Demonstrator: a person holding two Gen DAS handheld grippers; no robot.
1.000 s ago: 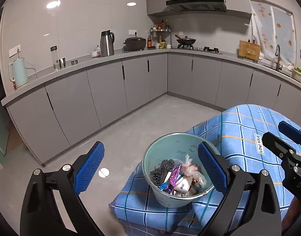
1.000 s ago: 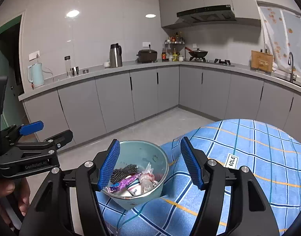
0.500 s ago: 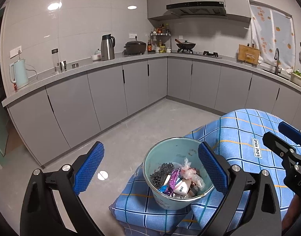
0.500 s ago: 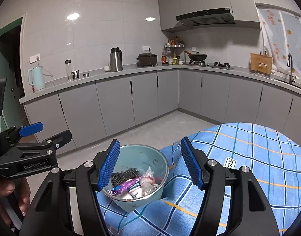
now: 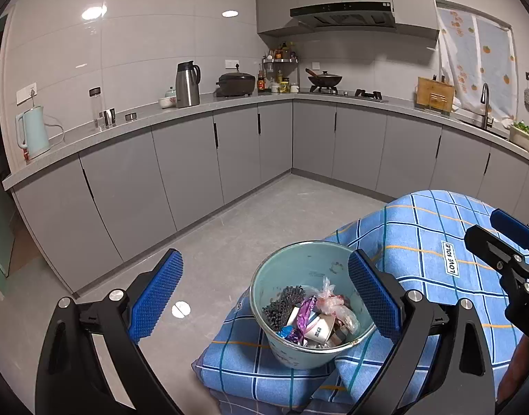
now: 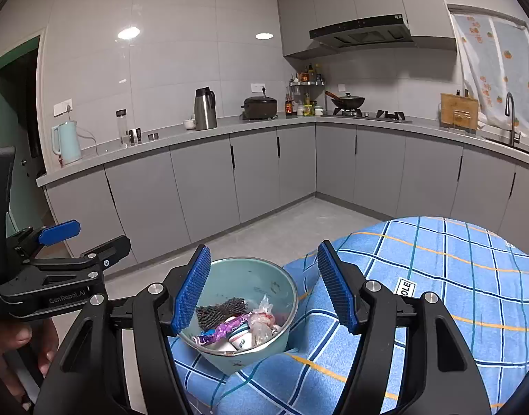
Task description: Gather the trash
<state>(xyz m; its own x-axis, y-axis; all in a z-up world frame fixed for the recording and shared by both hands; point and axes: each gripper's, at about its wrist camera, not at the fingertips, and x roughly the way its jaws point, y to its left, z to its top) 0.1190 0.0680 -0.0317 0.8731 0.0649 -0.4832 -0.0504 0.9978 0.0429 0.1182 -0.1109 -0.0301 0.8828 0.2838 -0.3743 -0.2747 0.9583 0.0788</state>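
Observation:
A pale green bucket (image 5: 299, 263) stands at the corner of a table under a blue checked cloth (image 5: 420, 242). Inside lies trash: a dark scrubber (image 5: 281, 302), a purple wrapper (image 5: 304, 314), a crumpled plastic bag (image 5: 330, 299) and a small paper cup (image 5: 318, 328). My left gripper (image 5: 262, 295) is open and empty, held back above the bucket. My right gripper (image 6: 264, 288) is open and empty, above the bucket (image 6: 261, 273) and cloth (image 6: 437, 294). Each gripper shows in the other's view: the right one (image 5: 506, 242) and the left one (image 6: 60, 249).
Grey cabinets (image 5: 195, 159) run along an L-shaped counter with a pale kettle (image 5: 31, 135), a steel flask (image 5: 186, 84), a black cooker (image 5: 237, 84), a wok on the hob (image 5: 325, 79) and a sink tap (image 5: 485, 103). Grey floor (image 5: 264, 214) lies between.
Both grippers have drawn back and risen slightly from the bucket, which sits lower in both views. Both stay open and empty.

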